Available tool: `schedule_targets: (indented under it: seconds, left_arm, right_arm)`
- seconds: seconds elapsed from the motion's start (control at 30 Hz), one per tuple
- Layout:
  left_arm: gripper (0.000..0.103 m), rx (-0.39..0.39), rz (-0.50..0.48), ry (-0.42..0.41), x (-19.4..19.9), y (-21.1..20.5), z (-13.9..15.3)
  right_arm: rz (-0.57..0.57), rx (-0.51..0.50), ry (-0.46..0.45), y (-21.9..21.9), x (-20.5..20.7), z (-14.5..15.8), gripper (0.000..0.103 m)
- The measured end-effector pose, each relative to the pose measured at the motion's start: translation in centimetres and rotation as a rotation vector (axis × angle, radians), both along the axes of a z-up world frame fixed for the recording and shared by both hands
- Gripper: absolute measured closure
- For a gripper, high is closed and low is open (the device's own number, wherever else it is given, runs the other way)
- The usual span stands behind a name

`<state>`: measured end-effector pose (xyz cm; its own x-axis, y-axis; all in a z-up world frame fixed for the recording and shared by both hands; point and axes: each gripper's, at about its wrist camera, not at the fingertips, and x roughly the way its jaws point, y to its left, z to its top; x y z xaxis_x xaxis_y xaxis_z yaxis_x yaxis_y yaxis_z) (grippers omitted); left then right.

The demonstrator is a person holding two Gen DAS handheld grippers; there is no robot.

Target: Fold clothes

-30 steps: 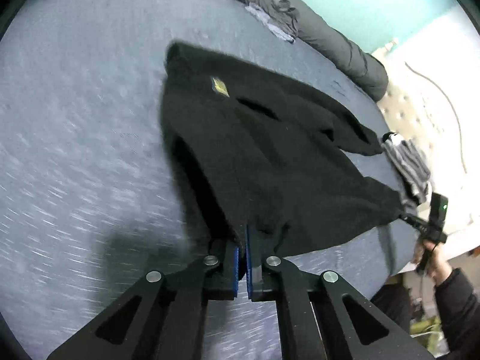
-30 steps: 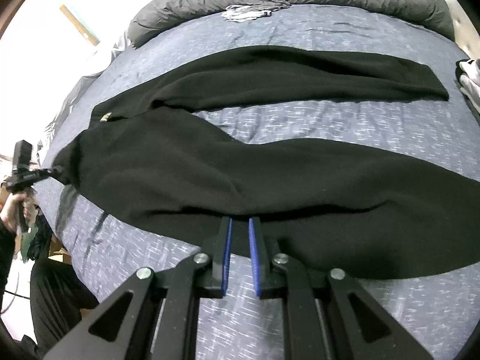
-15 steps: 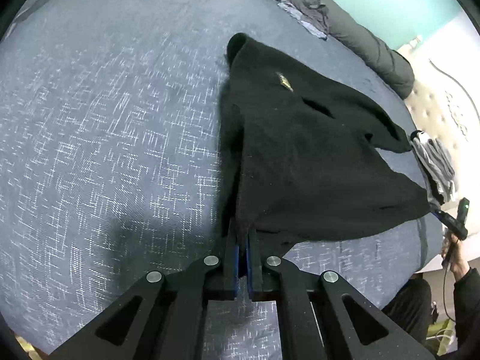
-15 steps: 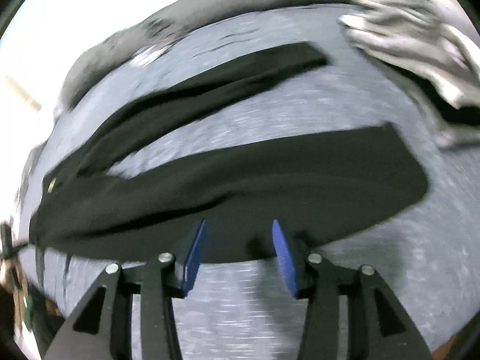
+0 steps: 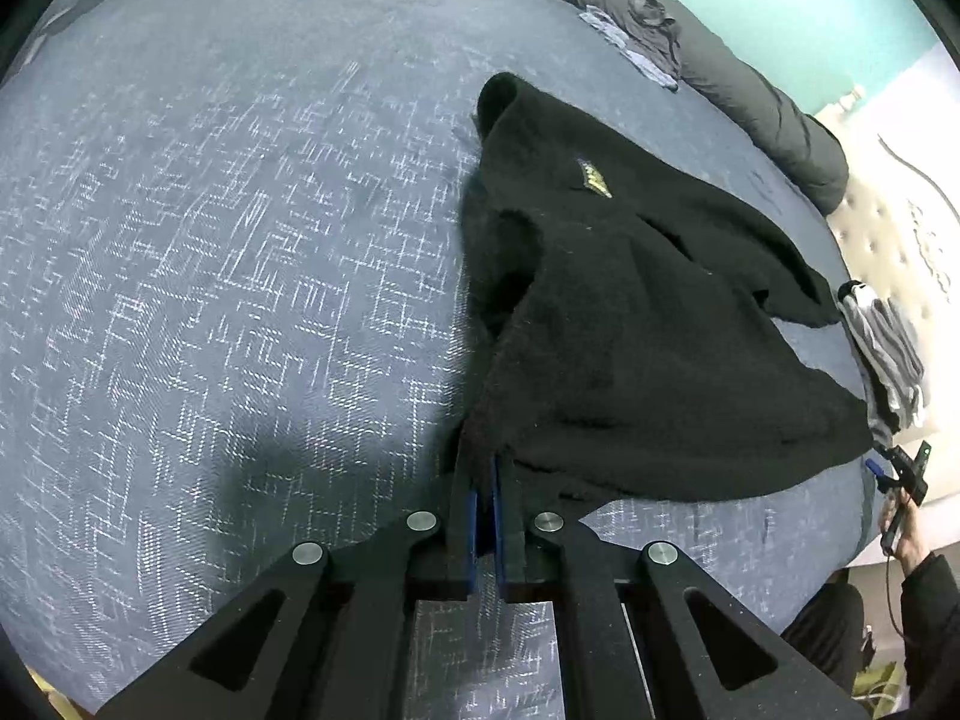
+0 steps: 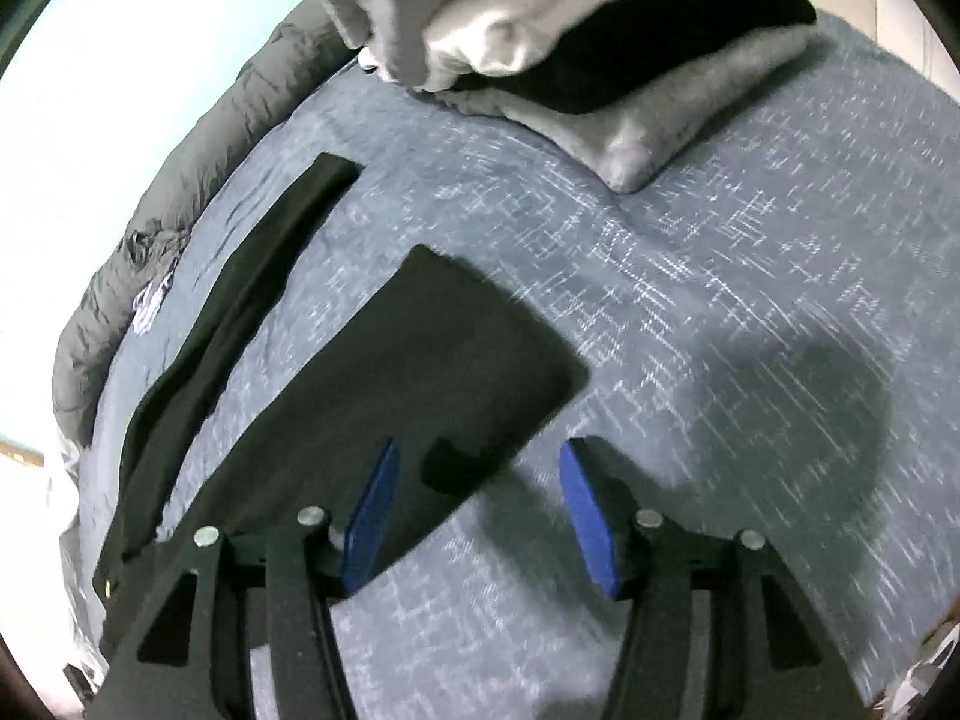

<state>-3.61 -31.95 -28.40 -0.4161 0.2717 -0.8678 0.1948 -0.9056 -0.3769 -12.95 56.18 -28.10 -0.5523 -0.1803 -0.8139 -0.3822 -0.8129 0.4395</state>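
Note:
A black garment (image 5: 630,330) with a small yellow label (image 5: 594,180) lies spread on the blue-grey bed cover (image 5: 210,240). My left gripper (image 5: 486,480) is shut on its near edge, which bunches up at the pads. In the right wrist view the garment's two long parts run away to the left: the broad end (image 6: 432,360) and a narrow strip (image 6: 264,252). My right gripper (image 6: 477,456) hangs over the broad end's corner with its jaws opening. The cloth corner lies between the blue pads (image 6: 372,510) and they do not press on it.
A stack of folded grey, white and black clothes (image 6: 600,60) sits near the bed's edge, also seen as the striped pile (image 5: 888,354). A dark rolled duvet (image 5: 750,90) with small garments (image 5: 648,42) lines the far side. A person's hand (image 5: 900,534) shows at the right.
My right gripper swept along the garment to its broad end, rolled, and went from nearly shut to wide. The left gripper kept its hold while the cloth gathered toward it.

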Motion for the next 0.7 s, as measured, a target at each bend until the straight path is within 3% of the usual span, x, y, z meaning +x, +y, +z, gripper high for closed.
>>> schedule_targets:
  seconds: [0.13,0.17,0.2,0.23,0.53,0.63,0.7]
  left_arm:
    - [0.099,-0.008,0.007,-0.008,-0.4,0.1,-0.1]
    - [0.099,-0.010,0.008,-0.009,-0.5,0.1,0.0]
    - [0.099,-0.012,0.008,-0.010,-0.7,0.1,0.1]
    - [0.099,-0.015,0.008,-0.010,-0.8,0.2,0.3]
    - [0.100,-0.005,0.006,0.020,-0.6,-1.0,3.3]
    - [0.100,-0.001,-0.002,0.029,0.9,-0.7,4.3]
    - [0.100,0.006,-0.002,0.030,1.7,-0.4,4.3]
  right_arm:
    - [-0.018,-0.053,0.027,0.5,-1.0,-0.7,0.051]
    - [-0.016,-0.056,0.036,0.5,-1.2,-0.7,0.059]
    - [-0.010,-0.052,0.037,0.4,-1.4,-0.6,0.080]
    - [-0.004,-0.047,0.038,0.4,-1.5,-0.5,0.095]
    - [0.081,0.000,0.113,1.5,0.2,5.8,0.099]
    - [0.095,0.007,0.095,2.2,1.3,6.3,0.099]
    - [0.103,0.016,0.053,2.1,2.0,5.0,0.099]
